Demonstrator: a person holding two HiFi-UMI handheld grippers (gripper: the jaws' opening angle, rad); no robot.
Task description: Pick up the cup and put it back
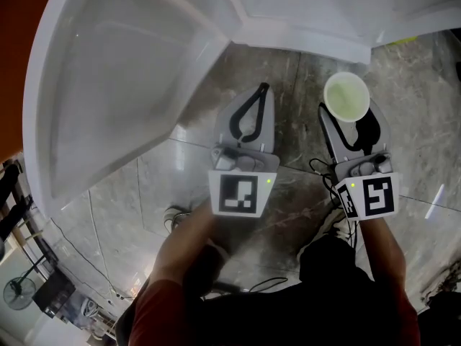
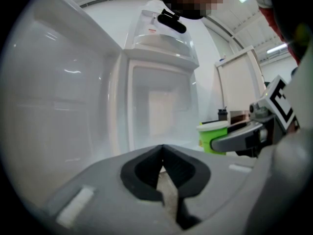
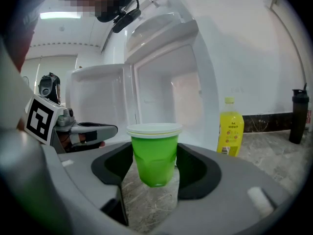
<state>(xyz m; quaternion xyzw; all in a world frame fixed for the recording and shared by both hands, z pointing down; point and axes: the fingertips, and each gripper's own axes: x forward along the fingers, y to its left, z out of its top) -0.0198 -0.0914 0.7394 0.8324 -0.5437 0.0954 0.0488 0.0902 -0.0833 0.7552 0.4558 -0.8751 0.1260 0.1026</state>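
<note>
The right gripper (image 3: 154,174) pinches the green cup (image 3: 154,151) by its sides, upright above the stone floor (image 1: 288,215), facing the open refrigerator (image 3: 168,89). The left gripper (image 2: 163,156) is beside it, its jaws pressed together on nothing.

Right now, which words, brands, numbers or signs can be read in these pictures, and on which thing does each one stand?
No text can be read for certain.
On the yellow bottle: a label with print, too small to read.
On the white fridge: a small red mark near the top, blurred.
On the green cup: no print visible.
On the marker cubes: black-and-white square patterns only, no letters.
</note>
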